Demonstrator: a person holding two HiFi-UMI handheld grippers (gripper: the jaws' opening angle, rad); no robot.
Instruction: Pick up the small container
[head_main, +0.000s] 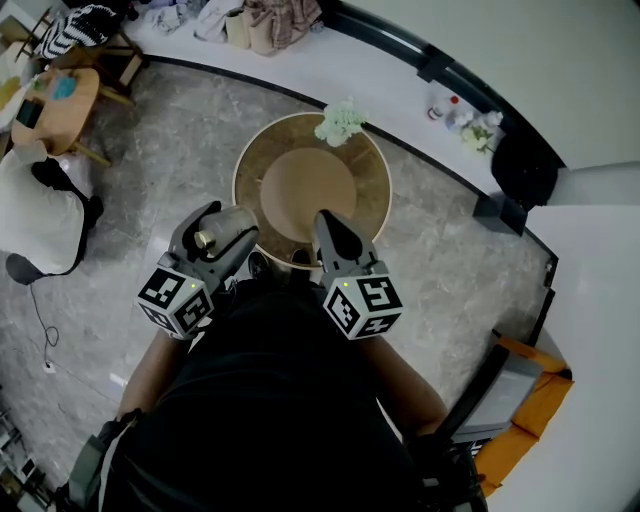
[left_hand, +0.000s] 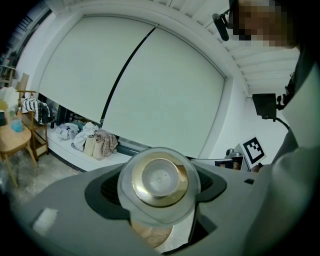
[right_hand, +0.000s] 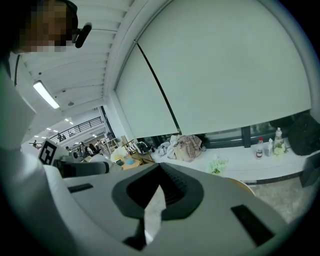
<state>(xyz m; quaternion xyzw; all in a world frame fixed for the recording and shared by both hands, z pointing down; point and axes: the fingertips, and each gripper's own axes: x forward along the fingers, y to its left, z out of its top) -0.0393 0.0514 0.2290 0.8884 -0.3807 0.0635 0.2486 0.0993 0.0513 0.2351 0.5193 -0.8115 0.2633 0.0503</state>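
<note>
The small container (left_hand: 160, 184) is a clear jar with a gold lid. My left gripper (left_hand: 161, 200) is shut on it, and the lid faces the camera in the left gripper view. In the head view the small container (head_main: 222, 230) shows in the left gripper (head_main: 218, 232), held above the near left rim of a round wooden table (head_main: 372, 205). My right gripper (head_main: 326, 224) hangs over the table's near edge with its jaws together and nothing between them. In its own view, the right gripper (right_hand: 154, 212) shows only a thin slit between the pads.
A bunch of pale flowers (head_main: 340, 122) lies on the table's far rim. A white window ledge (head_main: 400, 95) carries clothes (head_main: 270, 20), bottles (head_main: 445, 108) and a black bag (head_main: 522, 165). A small wooden side table (head_main: 60, 105) stands far left; orange gear (head_main: 530, 400) lies at the right.
</note>
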